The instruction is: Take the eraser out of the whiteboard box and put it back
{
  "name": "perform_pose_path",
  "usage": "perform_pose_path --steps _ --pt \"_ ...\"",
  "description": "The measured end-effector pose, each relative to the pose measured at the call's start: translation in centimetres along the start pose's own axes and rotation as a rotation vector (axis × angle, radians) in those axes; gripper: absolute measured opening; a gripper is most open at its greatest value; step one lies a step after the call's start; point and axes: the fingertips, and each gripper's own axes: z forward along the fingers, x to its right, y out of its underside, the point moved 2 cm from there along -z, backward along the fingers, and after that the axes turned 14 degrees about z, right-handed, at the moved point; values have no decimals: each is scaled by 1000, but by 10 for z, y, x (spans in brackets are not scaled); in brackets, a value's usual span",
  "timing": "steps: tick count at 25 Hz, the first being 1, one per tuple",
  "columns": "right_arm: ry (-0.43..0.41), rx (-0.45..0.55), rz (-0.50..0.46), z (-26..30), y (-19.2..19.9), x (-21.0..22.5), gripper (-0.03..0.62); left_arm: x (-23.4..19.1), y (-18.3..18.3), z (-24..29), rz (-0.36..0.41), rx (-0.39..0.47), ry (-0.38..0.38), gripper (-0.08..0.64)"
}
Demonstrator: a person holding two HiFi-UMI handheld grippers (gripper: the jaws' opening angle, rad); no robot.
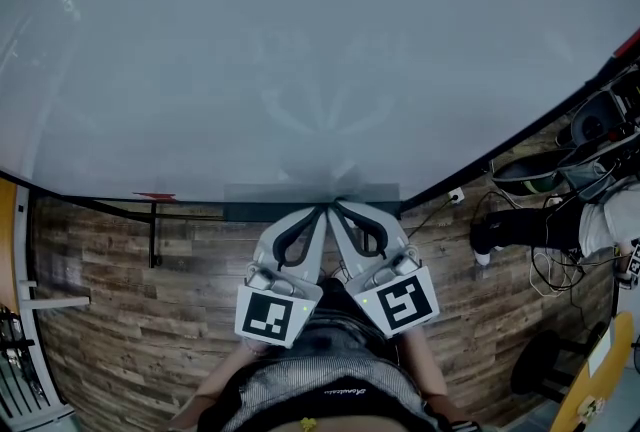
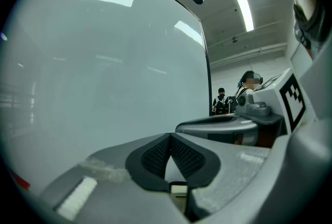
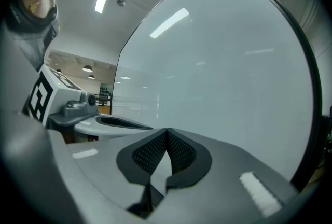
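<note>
Both grippers are held side by side close to the person's body, pointing almost level at the whiteboard (image 1: pixel 300 50), their tips nearly meeting just under its lower edge. The left gripper (image 2: pixel 169 137) has its jaws closed, the black ribbed pads meeting at the tip with nothing between them. The right gripper (image 3: pixel 166 132) is the same - pads pressed together, and only the blank board surface shows beyond them. The eraser is not visible in any of the three views, so neither gripper carries it and where it lies cannot be told. A dim grey strip (image 1: pixel 260 194) along the bottom edge of the board, just above the gripper tips, may be the whiteboard box, but it is too faint to be sure and nothing can be made out in it. A small red mark (image 1: pixel 155 196) sits further left along that edge, above the wooden floor (image 1: pixel 120 320). As for progress, the scene fits two stages equally well - the eraser lying in its box waiting to be lifted out, or lying there again after being returned. With both grippers empty and closed and the eraser out of sight, the pictures do not decide between them.
</note>
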Motion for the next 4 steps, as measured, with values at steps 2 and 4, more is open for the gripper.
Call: perform_pose_path --steps 2,4 --pt "1 -1 -2 1 0 1 0 -1 0 1 -1 1 -1 2" --pt "3 0 -4 1 0 2 0 0 1 1 -1 2 -2 2"
